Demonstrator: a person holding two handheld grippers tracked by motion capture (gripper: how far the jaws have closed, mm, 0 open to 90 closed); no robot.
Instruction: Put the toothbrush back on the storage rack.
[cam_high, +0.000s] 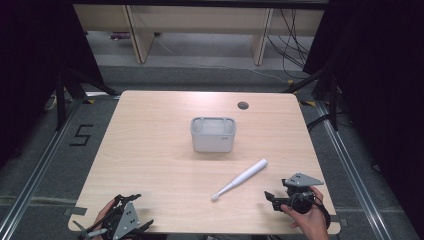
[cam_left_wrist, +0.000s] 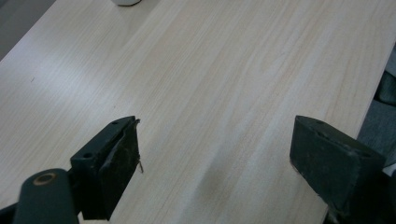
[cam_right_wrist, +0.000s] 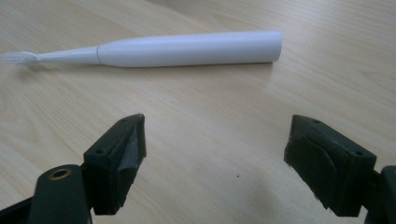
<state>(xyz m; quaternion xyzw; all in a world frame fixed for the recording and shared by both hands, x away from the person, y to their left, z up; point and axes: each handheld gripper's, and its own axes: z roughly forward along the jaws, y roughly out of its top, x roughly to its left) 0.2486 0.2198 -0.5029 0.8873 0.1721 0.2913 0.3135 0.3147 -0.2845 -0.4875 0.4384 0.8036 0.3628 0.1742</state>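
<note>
Both tongs wide, empty. Advance right tongs to straddle the toothbrush handle mid-length, square to it, then close. Left tongs idle.

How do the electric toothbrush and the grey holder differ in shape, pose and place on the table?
The electric toothbrush is long, slim and white, lying flat on a diagonal; the grey holder is a squat, open-topped box standing upright. The toothbrush lies near the right tool; the holder stands mid-table, farther away. Both rest untouched on the wooden table.
</note>
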